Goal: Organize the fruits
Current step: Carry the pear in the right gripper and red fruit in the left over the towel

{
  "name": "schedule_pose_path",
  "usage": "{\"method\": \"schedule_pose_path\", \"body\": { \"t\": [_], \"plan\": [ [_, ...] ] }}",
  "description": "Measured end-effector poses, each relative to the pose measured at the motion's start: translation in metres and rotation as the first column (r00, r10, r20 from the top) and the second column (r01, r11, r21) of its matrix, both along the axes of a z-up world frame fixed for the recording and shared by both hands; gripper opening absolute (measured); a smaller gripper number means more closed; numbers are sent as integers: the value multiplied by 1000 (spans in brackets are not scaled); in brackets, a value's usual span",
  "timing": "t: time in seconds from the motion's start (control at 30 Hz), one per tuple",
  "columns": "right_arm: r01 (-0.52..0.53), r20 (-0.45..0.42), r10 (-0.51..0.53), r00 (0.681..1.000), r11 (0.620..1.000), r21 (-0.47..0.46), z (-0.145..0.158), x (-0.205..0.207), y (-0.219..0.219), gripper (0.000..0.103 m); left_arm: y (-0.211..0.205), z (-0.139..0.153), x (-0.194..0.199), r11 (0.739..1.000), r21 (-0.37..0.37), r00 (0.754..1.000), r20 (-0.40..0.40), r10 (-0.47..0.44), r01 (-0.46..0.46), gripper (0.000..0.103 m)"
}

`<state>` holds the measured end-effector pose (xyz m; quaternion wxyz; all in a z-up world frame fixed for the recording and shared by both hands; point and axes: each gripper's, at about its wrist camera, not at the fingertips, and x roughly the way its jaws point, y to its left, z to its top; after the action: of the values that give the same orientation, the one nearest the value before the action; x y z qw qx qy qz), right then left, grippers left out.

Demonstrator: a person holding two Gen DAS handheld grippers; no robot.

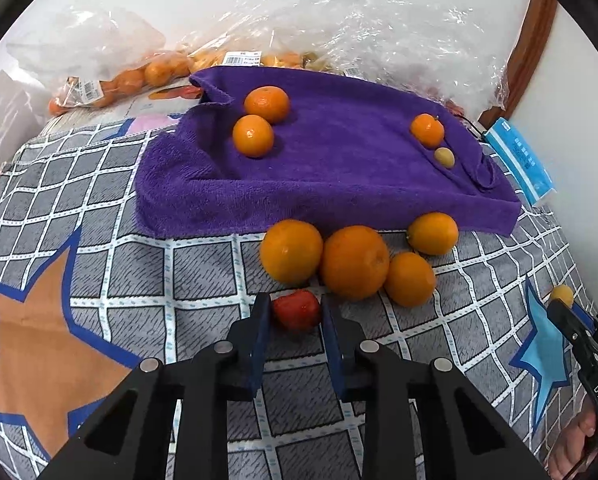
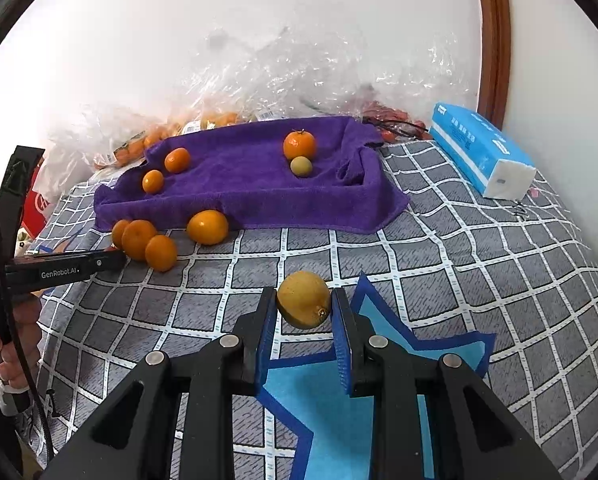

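My left gripper (image 1: 295, 309) is shut on a small red fruit (image 1: 297, 310) just above the checked bedspread, in front of several loose oranges (image 1: 353, 262). My right gripper (image 2: 304, 302) is shut on a yellow fruit (image 2: 304, 299) over the blue star patch. A purple towel (image 1: 339, 160) lies behind, holding three oranges (image 1: 267, 104) and a small greenish fruit (image 1: 444, 157). The towel also shows in the right wrist view (image 2: 251, 184) with the same fruits on it. The right gripper appears at the right edge of the left wrist view (image 1: 567, 308).
Clear plastic bags of oranges (image 1: 131, 76) and crumpled plastic (image 2: 299, 76) lie against the wall behind the towel. A blue tissue pack (image 2: 483, 152) lies at the right. The bedspread (image 1: 99, 200) carries an orange star patch (image 1: 39, 332).
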<state>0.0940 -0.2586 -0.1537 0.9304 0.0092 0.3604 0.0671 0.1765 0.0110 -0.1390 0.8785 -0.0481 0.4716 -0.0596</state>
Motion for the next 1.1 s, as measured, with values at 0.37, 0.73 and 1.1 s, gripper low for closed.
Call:
{"method": "schedule_pose_path", "body": {
  "t": [0.37,0.73,1.1],
  "plan": [
    [26,-1,-26,1000,1000,4,20,-12,5,27,9,23,-25,999,-11,999,27,34,-34,24],
    [5,-5,-5,1000,1000,23,30,-17,18,27,16,35,-49,998,-11,997,46,55,-55,24],
    [-6,-2,6,1000,1000,14,40,-24,30,27,23,40,-62,997,-46,997,46,69,-67,24]
  ]
}}
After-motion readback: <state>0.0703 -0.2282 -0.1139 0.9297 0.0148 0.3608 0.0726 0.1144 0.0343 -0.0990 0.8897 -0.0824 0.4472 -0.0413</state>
